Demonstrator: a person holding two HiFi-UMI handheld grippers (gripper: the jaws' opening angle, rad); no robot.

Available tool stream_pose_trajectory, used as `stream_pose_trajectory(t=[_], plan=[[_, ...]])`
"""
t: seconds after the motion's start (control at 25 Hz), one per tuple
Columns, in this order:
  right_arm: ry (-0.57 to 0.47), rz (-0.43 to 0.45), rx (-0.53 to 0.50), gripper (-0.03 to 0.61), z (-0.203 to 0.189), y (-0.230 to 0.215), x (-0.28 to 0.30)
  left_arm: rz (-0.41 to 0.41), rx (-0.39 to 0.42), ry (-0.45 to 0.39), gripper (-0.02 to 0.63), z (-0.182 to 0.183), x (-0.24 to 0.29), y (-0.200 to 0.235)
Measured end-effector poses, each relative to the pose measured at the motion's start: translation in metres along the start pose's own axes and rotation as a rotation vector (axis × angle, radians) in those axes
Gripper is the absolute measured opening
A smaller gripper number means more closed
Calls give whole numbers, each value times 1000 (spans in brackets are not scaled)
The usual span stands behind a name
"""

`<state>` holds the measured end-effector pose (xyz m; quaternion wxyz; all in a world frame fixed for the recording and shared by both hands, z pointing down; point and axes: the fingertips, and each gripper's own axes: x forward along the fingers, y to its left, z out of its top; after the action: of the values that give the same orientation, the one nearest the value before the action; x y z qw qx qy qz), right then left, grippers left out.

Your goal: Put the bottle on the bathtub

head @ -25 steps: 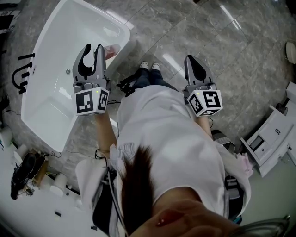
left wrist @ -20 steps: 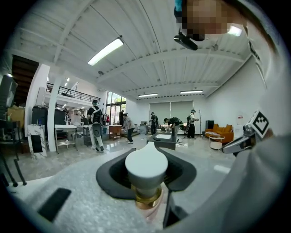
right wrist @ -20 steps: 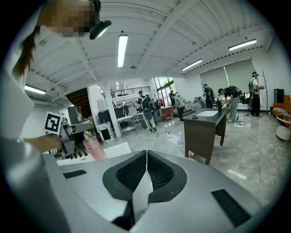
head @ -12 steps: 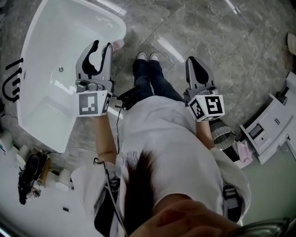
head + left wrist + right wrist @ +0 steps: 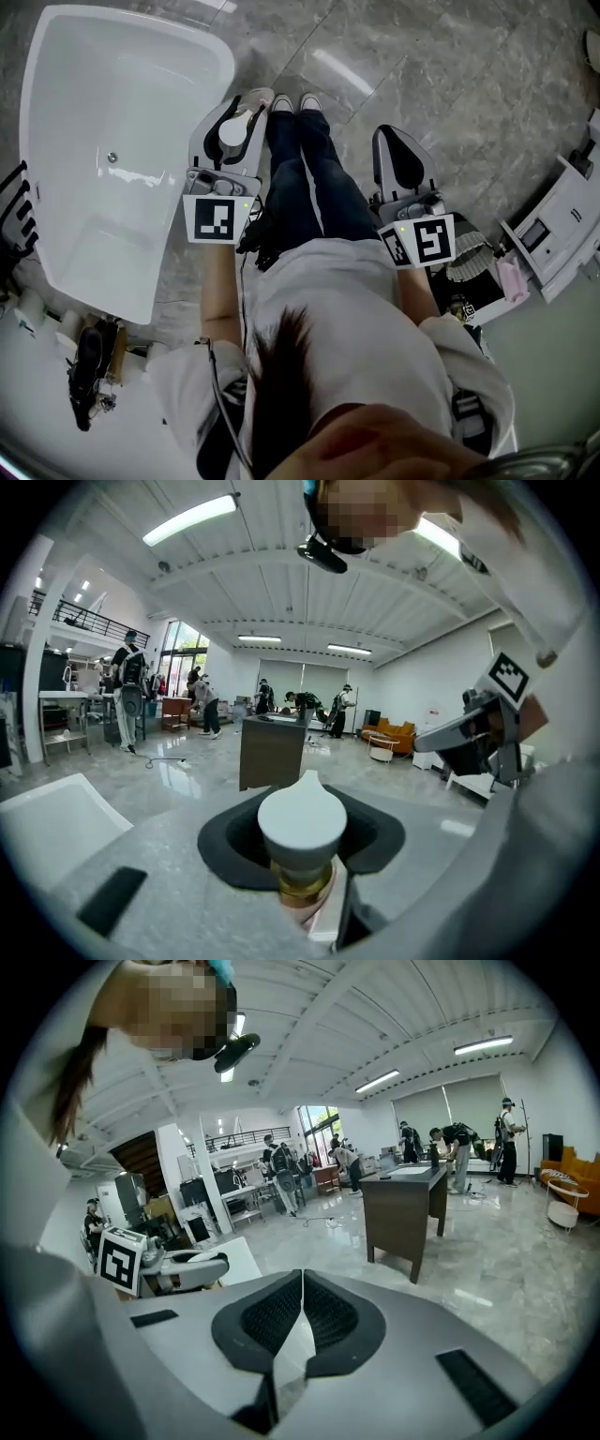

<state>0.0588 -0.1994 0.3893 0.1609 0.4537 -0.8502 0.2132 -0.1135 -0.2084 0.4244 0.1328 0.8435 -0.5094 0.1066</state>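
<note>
- A dark desk point(image 5: 272, 752) stands on the glossy grey floor point(image 5: 187, 771).
- An orange sofa point(image 5: 395, 732) sits right of the desk.
- People point(image 5: 305, 705) stand behind the desk.

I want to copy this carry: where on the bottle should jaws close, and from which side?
Close on the bottle just under its white cap, near the gold collar, coming in side-on as the left gripper does. It stands upright, and the cap bulges wider than the neck, so it likely catches on the pads.
</note>
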Motion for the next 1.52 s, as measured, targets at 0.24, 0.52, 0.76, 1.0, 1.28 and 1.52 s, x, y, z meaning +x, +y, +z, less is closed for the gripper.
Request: stream_pose_trajectory(t=[0.24, 0.52, 0.76, 1.0, 1.28, 1.52], plan=[[10, -33, 29, 14, -38, -9, 11, -56, 17, 74, 138, -77, 34, -10], [78, -68, 94, 14, -94, -18, 15, -83, -9, 145, 138, -161, 72, -15], [104, -69, 120, 14, -120, -22, 27, -56, -30, 174, 138, -226, 102, -6], [136, -75, 145, 14, -143, -28, 42, -32, -59, 217, 138, -287, 129, 8], [189, -59, 156, 14, -166, -36, 57, 19, -86, 305, 138, -360, 159, 26], [226, -68, 134, 14, -185, -52, 67, 92, -113, 353, 138, -415, 180, 37]])
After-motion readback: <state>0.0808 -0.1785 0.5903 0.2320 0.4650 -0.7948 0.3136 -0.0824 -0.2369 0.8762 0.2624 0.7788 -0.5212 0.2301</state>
